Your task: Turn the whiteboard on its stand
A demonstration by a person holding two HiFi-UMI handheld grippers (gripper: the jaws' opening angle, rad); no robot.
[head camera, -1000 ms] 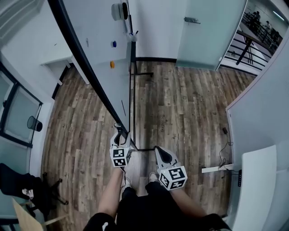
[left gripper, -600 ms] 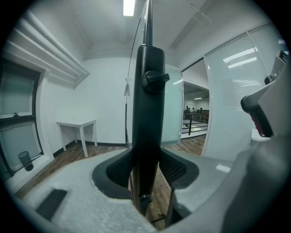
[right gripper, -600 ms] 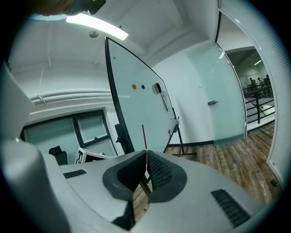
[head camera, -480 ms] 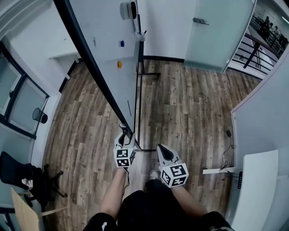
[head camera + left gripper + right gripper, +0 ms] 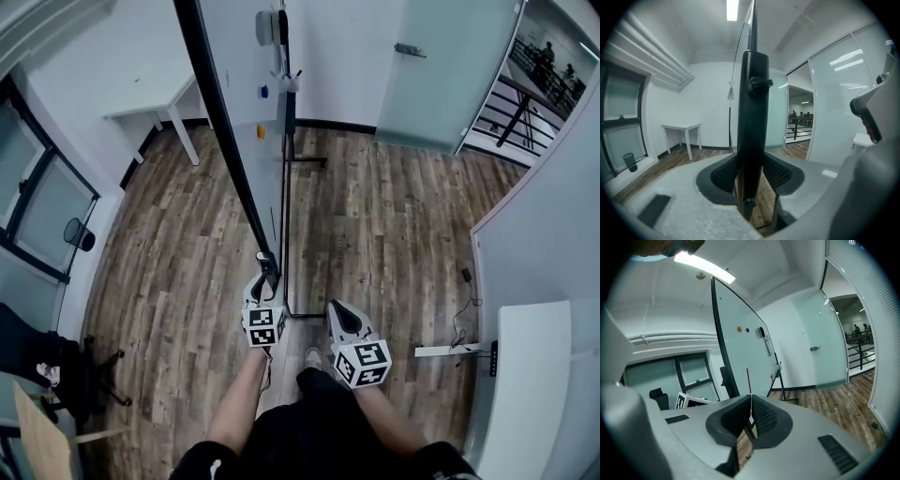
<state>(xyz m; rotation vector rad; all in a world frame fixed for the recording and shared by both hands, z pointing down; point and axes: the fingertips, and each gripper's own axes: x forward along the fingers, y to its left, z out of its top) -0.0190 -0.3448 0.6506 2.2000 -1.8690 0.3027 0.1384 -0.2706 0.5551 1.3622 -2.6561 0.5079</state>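
The whiteboard [image 5: 246, 84] stands almost edge-on to me in the head view, with magnets and an eraser on its pale face. My left gripper [image 5: 266, 267] is at its near end. In the left gripper view a black side post [image 5: 752, 117] with a knob runs up between the jaws of the left gripper [image 5: 751, 178]. Both pads lie against the post, and the jaws have just been closing on it. My right gripper [image 5: 339, 311] hangs apart to the right, open and holding nothing. The right gripper [image 5: 749, 420] looks along the face of the whiteboard [image 5: 740, 348].
The stand's black foot [image 5: 300, 161] runs along the wooden floor under the board. A white table [image 5: 150, 98] stands behind it, a bin [image 5: 77, 232] and office chair [image 5: 56, 375] to the left. A glass door [image 5: 441, 66], floor cable [image 5: 459, 323] and white desk [image 5: 525, 375] lie to the right.
The board now shows more edge-on, with less of its face visible. Both grippers have shifted a little right in the head view, the left one staying at the board's near end.
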